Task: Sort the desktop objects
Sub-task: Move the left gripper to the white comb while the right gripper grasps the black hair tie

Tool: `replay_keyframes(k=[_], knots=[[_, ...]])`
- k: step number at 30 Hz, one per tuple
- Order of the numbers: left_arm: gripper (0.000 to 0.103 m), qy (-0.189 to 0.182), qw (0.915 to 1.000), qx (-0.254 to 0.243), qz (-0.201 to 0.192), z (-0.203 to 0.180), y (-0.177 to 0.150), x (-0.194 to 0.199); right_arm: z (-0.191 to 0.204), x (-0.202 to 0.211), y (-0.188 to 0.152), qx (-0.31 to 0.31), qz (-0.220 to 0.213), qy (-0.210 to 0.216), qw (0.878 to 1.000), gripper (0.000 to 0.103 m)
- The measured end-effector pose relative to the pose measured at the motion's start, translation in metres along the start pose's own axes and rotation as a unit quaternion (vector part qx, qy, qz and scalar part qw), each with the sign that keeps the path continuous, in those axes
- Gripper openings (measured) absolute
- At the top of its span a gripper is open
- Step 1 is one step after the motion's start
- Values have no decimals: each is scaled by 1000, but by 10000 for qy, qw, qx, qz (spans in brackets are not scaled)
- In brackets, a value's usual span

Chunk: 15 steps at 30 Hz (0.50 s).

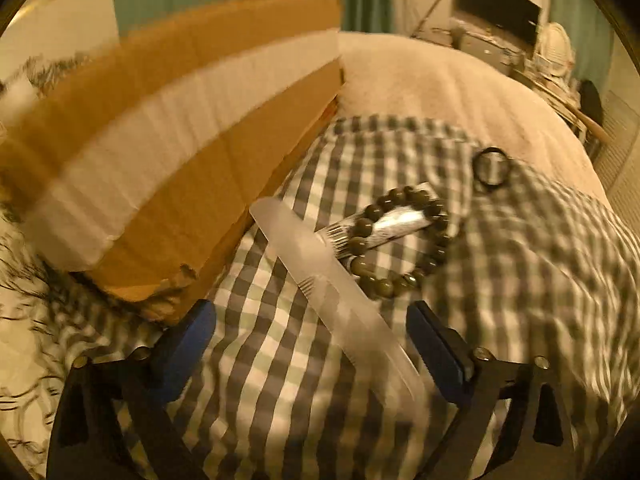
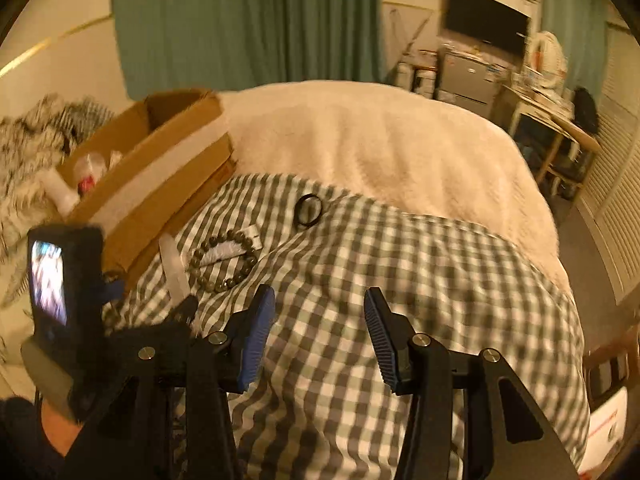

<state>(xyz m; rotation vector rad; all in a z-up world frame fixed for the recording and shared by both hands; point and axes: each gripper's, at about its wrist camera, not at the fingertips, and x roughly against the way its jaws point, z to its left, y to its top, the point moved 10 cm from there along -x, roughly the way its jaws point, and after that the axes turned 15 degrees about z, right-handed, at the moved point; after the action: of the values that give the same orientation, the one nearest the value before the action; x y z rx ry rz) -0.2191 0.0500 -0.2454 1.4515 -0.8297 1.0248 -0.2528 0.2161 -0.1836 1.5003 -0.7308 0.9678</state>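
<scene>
A white plastic comb (image 1: 332,288) lies on the checkered cloth (image 1: 520,280), running between the fingers of my open left gripper (image 1: 312,320). A dark bead bracelet (image 1: 400,236) lies just beyond it, over a small white tube (image 1: 396,222). A black hair tie (image 1: 491,168) lies further back. In the right wrist view the comb (image 2: 174,268), bracelet (image 2: 224,260) and hair tie (image 2: 308,210) lie ahead left of my open, empty right gripper (image 2: 320,312). The left gripper's body with its camera (image 2: 64,292) shows at the left.
An open cardboard box (image 2: 160,168) with a white tape band stands left of the objects and holds some items (image 2: 88,172). It also shows in the left wrist view (image 1: 180,140). A cream blanket (image 2: 380,152) covers the bed behind. Furniture (image 2: 472,72) stands at the far right.
</scene>
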Motion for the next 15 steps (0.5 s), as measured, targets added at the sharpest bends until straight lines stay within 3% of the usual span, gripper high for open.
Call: replay_keyframes(k=[3, 4, 5, 6, 7, 9, 15], knots=[[81, -124, 9999, 28, 74, -2, 0, -15, 1, -17, 12, 229, -65, -328, 9992, 46], [71, -182, 9998, -24, 44, -3, -1, -18, 0, -23, 17, 261, -91, -328, 9991, 47], [53, -238, 9997, -69, 21, -5, -3, -19, -1, -31, 23, 250, -94, -291, 9992, 47], [43, -340, 9993, -130, 29, -7, -4, -19, -4, -42, 31, 173, -53, -163, 9997, 47], [20, -432, 9988, -207, 60, -11, -4, -19, -6, -49, 36, 77, -30, -30, 10000, 47], [16, -533, 9981, -304, 39, -15, -3, -18, -11, -63, 50, -139, -31, 206, 9997, 51], [13, -771, 9969, -123, -105, -10, 5, -14, -22, -105, 77, -359, 127, 233, 9990, 52]])
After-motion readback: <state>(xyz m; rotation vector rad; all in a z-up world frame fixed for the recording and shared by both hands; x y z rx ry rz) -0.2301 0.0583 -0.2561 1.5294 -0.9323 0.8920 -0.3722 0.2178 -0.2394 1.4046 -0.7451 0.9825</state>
